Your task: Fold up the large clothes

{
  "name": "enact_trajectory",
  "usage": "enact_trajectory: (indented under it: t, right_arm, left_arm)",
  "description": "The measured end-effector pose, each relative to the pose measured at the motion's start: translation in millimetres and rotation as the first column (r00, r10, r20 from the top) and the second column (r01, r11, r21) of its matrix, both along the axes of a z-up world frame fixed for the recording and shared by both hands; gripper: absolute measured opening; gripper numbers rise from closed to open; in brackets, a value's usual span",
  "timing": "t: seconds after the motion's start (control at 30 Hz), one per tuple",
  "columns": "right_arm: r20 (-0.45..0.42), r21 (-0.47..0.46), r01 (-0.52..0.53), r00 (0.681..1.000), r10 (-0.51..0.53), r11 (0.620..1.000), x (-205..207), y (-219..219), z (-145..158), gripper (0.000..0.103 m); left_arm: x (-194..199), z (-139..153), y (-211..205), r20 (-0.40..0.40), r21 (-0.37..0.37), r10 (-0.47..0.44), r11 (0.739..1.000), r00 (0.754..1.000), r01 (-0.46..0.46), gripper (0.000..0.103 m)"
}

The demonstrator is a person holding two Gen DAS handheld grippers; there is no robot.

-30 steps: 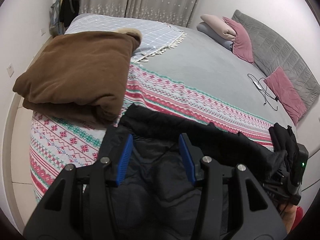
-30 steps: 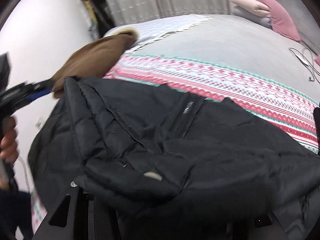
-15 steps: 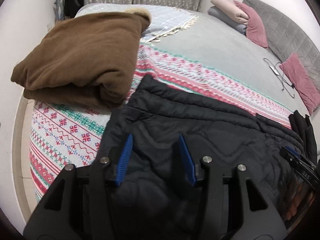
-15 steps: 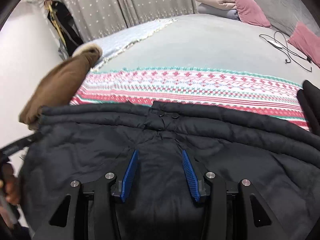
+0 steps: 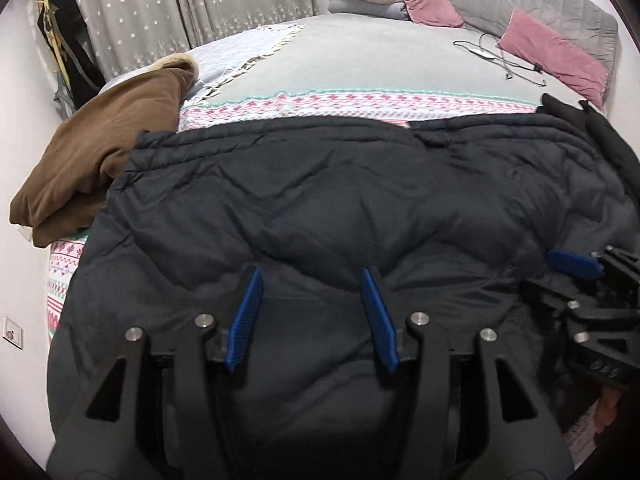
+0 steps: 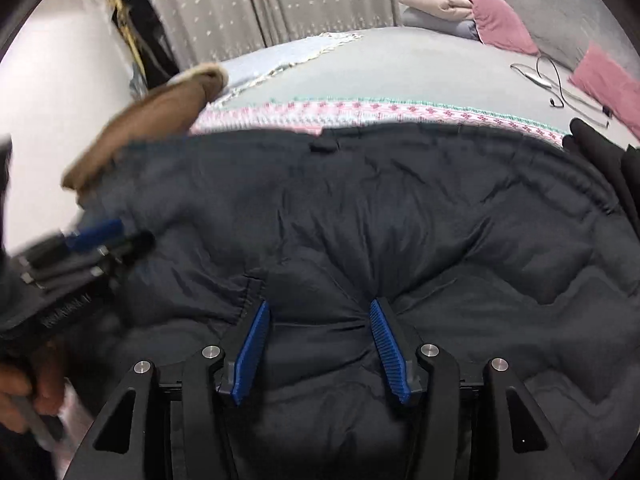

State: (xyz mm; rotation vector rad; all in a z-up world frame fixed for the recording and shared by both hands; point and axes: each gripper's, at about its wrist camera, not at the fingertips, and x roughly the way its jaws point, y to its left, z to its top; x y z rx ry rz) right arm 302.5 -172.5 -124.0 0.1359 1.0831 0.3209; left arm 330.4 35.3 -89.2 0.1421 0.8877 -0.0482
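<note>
A large black puffer jacket (image 5: pixel 320 184) (image 6: pixel 360 200) lies spread flat over the near end of the bed. My left gripper (image 5: pixel 310 276) points down onto its near part; the jaws are opening, and jacket fabric lies between the blue pads without being squeezed. My right gripper (image 6: pixel 318 306) stands further right on the same jacket. Its jaws are opening too, with a puffy bulge between the pads that still puckers at the right pad. Each gripper shows at the edge of the other's view: right gripper (image 5: pixel 576 264), left gripper (image 6: pixel 96 232).
A folded brown garment (image 5: pixel 108 140) lies at the jacket's left. Beyond are a patterned blanket (image 5: pixel 320 104), the grey bedsheet (image 5: pixel 360 56), a cable (image 5: pixel 500 60) and pink pillows (image 5: pixel 552 48). Another black garment (image 5: pixel 600 132) lies at the right edge. A hand (image 6: pixel 20 400) holds the left gripper.
The jacket, held up and bunched a second ago, now lies flat on the bed. Both grippers have come down and forward over it, and their pads stand a little wider apart.
</note>
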Motion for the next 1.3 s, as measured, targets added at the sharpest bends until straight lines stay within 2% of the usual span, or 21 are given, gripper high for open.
enact_trajectory:
  t: [0.07, 0.17, 0.23, 0.37, 0.47, 0.53, 0.6, 0.73, 0.8, 0.93, 1.0, 1.13, 1.2, 1.3]
  right_arm:
    - [0.005, 0.015, 0.009, 1.0, -0.009, 1.0, 3, -6, 0, 0.054]
    - [0.001, 0.055, 0.091, 0.996, -0.091, 0.994, -6, -40, 12, 0.054]
    - [0.004, 0.072, 0.134, 0.991, -0.135, 0.988, -13, -64, 19, 0.054]
    - [-0.073, 0.061, 0.265, 0.963, -0.261, 0.962, -25, -135, 4, 0.054]
    - [-0.098, 0.035, 0.339, 0.937, -0.334, 0.94, -33, -164, -2, 0.054]
    - [-0.106, 0.024, 0.381, 0.92, -0.377, 0.924, -38, -179, -3, 0.054]
    - [-0.122, 0.014, 0.403, 0.909, -0.398, 0.915, -39, -187, -9, 0.054]
    - [-0.159, -0.027, 0.375, 0.914, -0.374, 0.927, -34, -175, -32, 0.054]
    - [-0.158, -0.063, 0.385, 0.907, -0.39, 0.921, -31, -170, -32, 0.055]
    - [-0.177, -0.078, 0.416, 0.888, -0.423, 0.906, -31, -170, -20, 0.056]
    - [-0.153, -0.103, 0.421, 0.889, -0.432, 0.901, -33, -166, -3, 0.056]
    - [-0.037, -0.064, 0.317, 0.947, -0.32, 0.946, -43, -130, 40, 0.057]
    - [-0.028, -0.04, 0.27, 0.962, -0.271, 0.962, -43, -112, 47, 0.062]
    - [-0.066, -0.032, 0.19, 0.979, -0.192, 0.981, -36, -86, 39, 0.063]
  left_arm:
    - [3, -2, 14, -0.007, -0.009, 0.032, 0.999, 0.999, -0.032, 0.055]
    - [2, 4, 42, -0.004, -0.019, 0.082, 0.996, 0.997, -0.082, 0.055]
    - [-1, 6, 58, 0.014, 0.0, 0.11, 0.994, 0.994, -0.11, 0.055]
    - [-4, 0, 98, 0.01, 0.007, 0.19, 0.982, 0.982, -0.19, 0.055]
    - [-5, 0, 116, -0.006, -0.025, 0.236, 0.971, 0.972, -0.236, 0.056]
    - [-7, -2, 120, -0.004, -0.02, 0.253, 0.967, 0.967, -0.253, 0.056]
    - [-9, -10, 121, -0.003, 0.003, 0.256, 0.967, 0.967, -0.256, 0.059]
    - [-9, -20, 119, -0.002, 0.025, 0.26, 0.965, 0.966, -0.259, 0.063]
    - [-10, -18, 123, -0.011, 0.014, 0.265, 0.964, 0.964, -0.265, 0.063]
    - [-14, -7, 123, -0.017, 0.011, 0.264, 0.964, 0.964, -0.264, 0.063]
    - [-23, 7, 115, 0.011, 0.006, 0.236, 0.972, 0.972, -0.236, 0.063]
    - [-48, 32, 67, 0.078, 0.005, 0.107, 0.994, 0.991, -0.108, 0.064]
    - [-62, 35, 24, 0.069, 0.022, -0.016, 1.0, 0.998, 0.015, 0.067]
    - [-80, 29, -34, 0.047, 0.092, -0.164, 0.983, 0.985, 0.159, 0.067]
